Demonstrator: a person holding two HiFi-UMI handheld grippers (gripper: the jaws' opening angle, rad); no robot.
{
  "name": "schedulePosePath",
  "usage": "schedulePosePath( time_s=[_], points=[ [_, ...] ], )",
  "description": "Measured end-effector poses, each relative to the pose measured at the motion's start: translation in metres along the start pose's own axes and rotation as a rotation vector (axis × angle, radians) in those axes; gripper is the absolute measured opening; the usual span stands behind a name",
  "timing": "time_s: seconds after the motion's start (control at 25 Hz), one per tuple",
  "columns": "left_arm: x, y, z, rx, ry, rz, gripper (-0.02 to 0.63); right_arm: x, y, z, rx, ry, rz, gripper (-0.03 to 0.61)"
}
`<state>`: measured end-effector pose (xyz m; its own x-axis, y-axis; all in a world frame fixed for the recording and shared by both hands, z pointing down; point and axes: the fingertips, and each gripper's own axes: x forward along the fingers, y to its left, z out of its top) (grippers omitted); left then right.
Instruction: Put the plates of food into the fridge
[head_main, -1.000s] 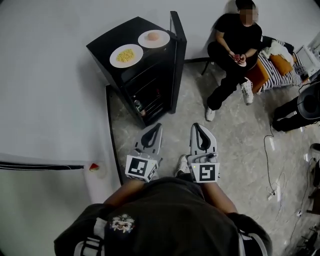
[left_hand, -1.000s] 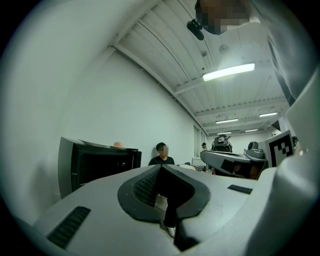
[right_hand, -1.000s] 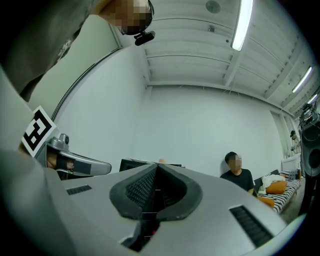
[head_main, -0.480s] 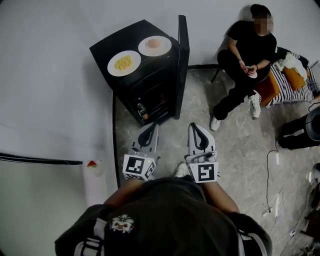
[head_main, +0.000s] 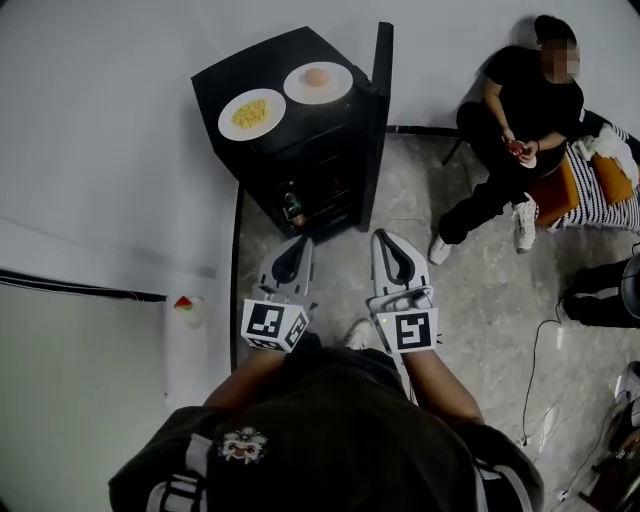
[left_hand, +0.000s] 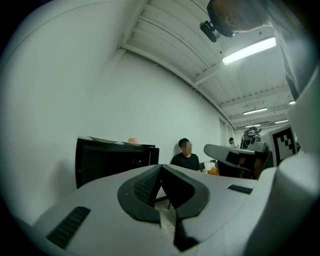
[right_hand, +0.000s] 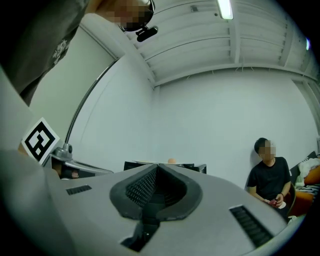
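A small black fridge (head_main: 300, 120) stands against the white wall with its door (head_main: 377, 120) swung open to the right. On its top sit two white plates: one with yellow food (head_main: 251, 113), one with a round pinkish piece (head_main: 317, 81). My left gripper (head_main: 297, 243) and right gripper (head_main: 383, 238) are held side by side over the floor, short of the fridge front, both shut and empty. The left gripper view shows the fridge (left_hand: 115, 160) ahead at the left with the pinkish food (left_hand: 132, 141) on top. The right gripper view shows the fridge top (right_hand: 165, 164) just past the jaws.
A person in black (head_main: 515, 130) sits on a chair to the right of the fridge. Bottles (head_main: 292, 208) stand on a lower fridge shelf. A cable (head_main: 535, 350) trails over the floor at the right. A white ledge with a small red thing (head_main: 184, 302) lies at my left.
Both grippers have moved toward the fridge, which now lies closer and more centred in the head view. The jaws stayed shut.
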<state>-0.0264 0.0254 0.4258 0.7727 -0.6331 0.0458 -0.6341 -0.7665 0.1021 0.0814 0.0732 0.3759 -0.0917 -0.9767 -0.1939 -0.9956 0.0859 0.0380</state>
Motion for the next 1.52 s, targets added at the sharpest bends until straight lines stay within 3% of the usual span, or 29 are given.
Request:
schedulePosePath(
  time_s=[0.24,0.48,0.84,1.52],
  points=[
    [0.02,0.021,0.02,-0.062,-0.052,0.041,0.021,0.024,0.005,-0.014,-0.011,0.027,0.048,0.025],
    [0.035,0.037,0.029,-0.003,-0.083,0.046,0.021,0.056,0.018,-0.017,-0.071,0.036,0.101,0.025],
    [0.051,0.064,0.021,-0.003,-0.061,0.039,0.021,0.102,0.01,-0.036,-0.026,0.102,0.076,0.025],
    [0.078,0.125,0.031,0.014,-0.081,0.018,0.021,0.169,0.021,-0.067,-0.08,0.196,0.104,0.025]
  ],
)
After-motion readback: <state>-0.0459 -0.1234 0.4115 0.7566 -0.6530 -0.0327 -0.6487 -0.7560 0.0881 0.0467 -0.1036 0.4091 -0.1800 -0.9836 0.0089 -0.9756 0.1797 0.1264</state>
